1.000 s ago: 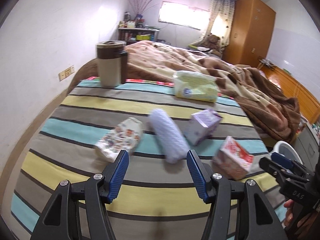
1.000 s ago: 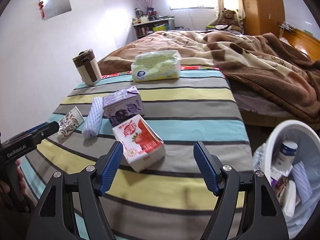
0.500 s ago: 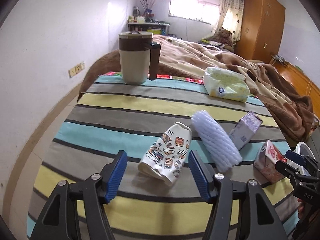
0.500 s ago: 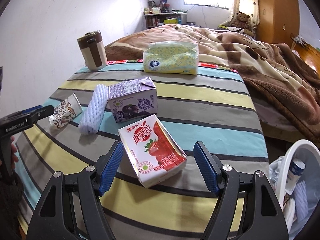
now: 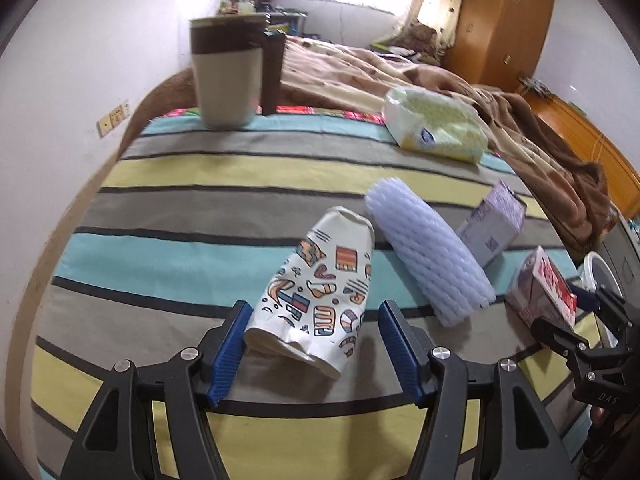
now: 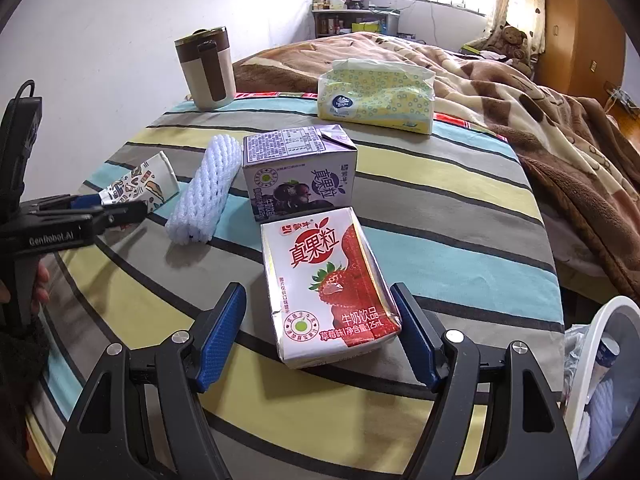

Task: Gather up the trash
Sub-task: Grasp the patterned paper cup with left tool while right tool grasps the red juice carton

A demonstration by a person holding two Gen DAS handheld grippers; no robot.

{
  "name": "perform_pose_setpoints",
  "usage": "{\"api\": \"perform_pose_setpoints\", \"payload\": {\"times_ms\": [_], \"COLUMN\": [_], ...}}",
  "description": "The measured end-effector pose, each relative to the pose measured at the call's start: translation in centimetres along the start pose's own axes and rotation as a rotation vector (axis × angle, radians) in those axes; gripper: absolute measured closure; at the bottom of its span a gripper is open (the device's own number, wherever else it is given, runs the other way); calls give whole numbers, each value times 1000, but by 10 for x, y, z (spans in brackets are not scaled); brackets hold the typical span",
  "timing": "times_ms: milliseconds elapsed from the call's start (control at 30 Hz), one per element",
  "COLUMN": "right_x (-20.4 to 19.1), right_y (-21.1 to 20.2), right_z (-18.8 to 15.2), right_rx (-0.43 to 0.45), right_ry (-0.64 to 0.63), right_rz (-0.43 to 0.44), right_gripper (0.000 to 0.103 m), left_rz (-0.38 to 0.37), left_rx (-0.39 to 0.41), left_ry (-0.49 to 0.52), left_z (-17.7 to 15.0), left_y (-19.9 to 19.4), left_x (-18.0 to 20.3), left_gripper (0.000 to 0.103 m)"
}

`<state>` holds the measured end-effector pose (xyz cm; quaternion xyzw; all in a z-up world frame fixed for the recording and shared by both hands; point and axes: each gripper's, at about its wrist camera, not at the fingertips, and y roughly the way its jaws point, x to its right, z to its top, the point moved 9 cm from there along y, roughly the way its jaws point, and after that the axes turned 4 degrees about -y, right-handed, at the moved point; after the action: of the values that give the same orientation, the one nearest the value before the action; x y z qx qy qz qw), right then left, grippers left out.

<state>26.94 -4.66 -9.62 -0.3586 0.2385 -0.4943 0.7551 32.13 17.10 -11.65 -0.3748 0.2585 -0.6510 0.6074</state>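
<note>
Left gripper (image 5: 314, 344): jaws apart, having just been opening; the crushed patterned paper cup (image 5: 316, 296) lies on its side between the blue pads, its left edge at or against the left pad, a gap at the right pad; no squeeze visible.

Right gripper (image 6: 320, 332): jaws spread wide around the strawberry milk carton (image 6: 324, 288), which lies flat on the striped cloth (image 6: 460, 216); right pad close to the carton's corner, contact not certain; left pad clear of it.

Just beyond the strawberry carton: purple blueberry milk carton (image 6: 300, 172), standing, touching or nearly touching it.

Between the purple carton and the paper cup: white foam net sleeve (image 6: 204, 192), lying flat.

Far edge of the cloth: yellow-green tissue pack (image 6: 376, 92) and brown-and-beige lidded mug (image 6: 206, 68), upright, well apart.

Right of the table, lower: white bin (image 6: 600, 344) holding discarded items.

Behind: bed with brown blanket (image 6: 500, 80).
</note>
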Motion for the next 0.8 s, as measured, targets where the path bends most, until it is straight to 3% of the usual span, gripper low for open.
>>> {"api": "perform_pose_setpoints", "payload": {"times_ms": [133,567,700,800], "right_x": [5,8,7,8], "right_y": [1,2,2,2], "right_z": [-2,-1,-2,-3], "right_rx": [-11,2,0,1], "right_ry": [6,38,40,43], "right_rz": [-41,-30,-28,-25], "right_gripper": [29,29,39,40], "left_rz": [11,58,45,33], "left_rx": [-2,-23,-9,-15], "left_ry": [24,79,80,64], "left_z": [-1,1,1,0], "left_y": [1,13,9,9], "left_x": [4,9,13,12], "left_gripper": [38,38,38,46]}}
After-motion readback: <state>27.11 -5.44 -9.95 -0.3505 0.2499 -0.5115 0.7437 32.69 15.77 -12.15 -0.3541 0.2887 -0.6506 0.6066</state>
